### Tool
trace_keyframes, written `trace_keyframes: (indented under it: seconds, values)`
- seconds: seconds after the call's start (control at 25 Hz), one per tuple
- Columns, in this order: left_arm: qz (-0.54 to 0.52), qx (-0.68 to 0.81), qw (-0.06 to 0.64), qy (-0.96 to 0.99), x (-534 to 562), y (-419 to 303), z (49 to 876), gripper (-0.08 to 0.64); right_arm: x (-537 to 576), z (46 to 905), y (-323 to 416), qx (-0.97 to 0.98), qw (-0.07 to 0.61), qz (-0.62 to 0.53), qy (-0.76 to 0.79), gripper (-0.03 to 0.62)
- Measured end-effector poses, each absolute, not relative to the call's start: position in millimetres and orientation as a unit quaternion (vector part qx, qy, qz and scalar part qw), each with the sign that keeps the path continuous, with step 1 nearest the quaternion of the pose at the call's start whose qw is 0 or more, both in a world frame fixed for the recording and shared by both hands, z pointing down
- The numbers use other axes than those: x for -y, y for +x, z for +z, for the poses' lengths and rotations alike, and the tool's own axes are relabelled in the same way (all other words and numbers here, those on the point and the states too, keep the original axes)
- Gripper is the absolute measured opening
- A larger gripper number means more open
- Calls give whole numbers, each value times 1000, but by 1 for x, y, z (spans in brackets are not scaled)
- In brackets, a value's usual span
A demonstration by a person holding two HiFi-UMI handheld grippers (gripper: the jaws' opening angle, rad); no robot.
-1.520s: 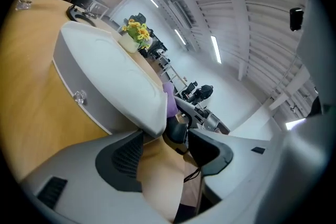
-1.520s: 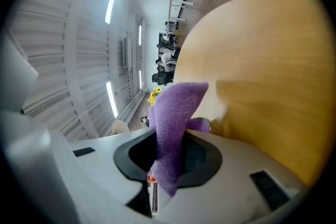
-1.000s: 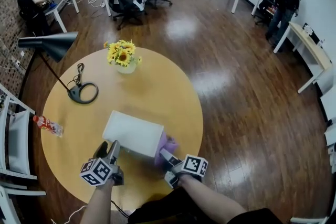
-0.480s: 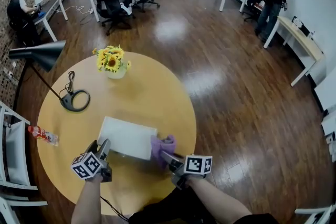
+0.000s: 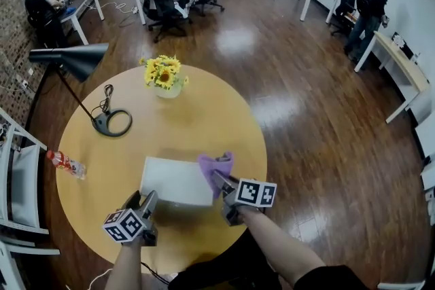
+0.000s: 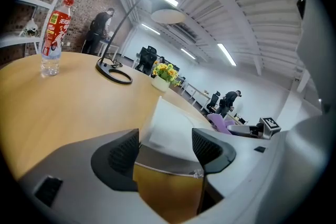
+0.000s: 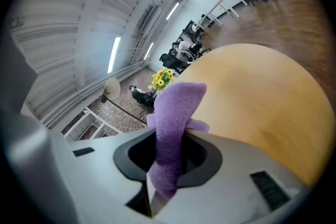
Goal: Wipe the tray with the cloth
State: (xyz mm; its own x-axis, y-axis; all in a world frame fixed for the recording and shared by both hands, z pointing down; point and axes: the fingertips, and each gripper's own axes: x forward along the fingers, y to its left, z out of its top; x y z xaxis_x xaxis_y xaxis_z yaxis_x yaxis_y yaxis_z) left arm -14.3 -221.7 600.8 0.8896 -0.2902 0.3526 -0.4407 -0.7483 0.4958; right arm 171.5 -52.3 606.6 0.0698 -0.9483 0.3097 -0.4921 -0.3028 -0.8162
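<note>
A white rectangular tray (image 5: pixel 173 180) lies on the round wooden table (image 5: pixel 204 115), near its front edge. My right gripper (image 5: pixel 219 180) is shut on a purple cloth (image 5: pixel 217 164), which stands up over the tray's right edge. In the right gripper view the cloth (image 7: pixel 178 107) hangs pinched between the jaws of the right gripper (image 7: pixel 170 150). My left gripper (image 5: pixel 145 200) sits at the tray's near left corner. Its jaws have just been opening and now stand wide. The tray (image 6: pixel 173 123) reaches into the gap of the left gripper (image 6: pixel 165 147), with neither pad pressing on it.
A vase of sunflowers (image 5: pixel 164 76) stands at the table's far side. A black desk lamp (image 5: pixel 111 122) and a plastic bottle (image 5: pixel 66 164) are on the left. White chairs (image 5: pixel 17 183) stand left of the table. People sit and stand at desks far back.
The left gripper's jaws have opened and drawn back slightly from the tray. The right gripper has rolled and carried the cloth up and forward, over the tray's right edge.
</note>
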Motion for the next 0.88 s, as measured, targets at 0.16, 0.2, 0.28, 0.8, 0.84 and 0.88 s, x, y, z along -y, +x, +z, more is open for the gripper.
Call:
trace_keyframes:
  seconds: [0.16,0.2,0.28,0.8,0.84,0.88]
  values:
    - [127,202,294,926,224,-15,604,305,35,610,132,-549,265,-431,-665,87]
    - [126,204,294,925,224,-15,605,305,31,610,124,-553,265,-431,-661,87]
    - [123,207,294,925,225,-16,605,304,24,611,112,-558,272,-437,-651,87]
    - [124,146,373,908,187,-25,601,288,-4,608,110,-607,274,-450,-595,87]
    - [131,129,370,911,176,-25,601,288,-5,601,126,-589,293,-436,-615,87]
    - [136,122,360,915,167,-29,601,288,-5,593,137,-579,295,-420,-633,87]
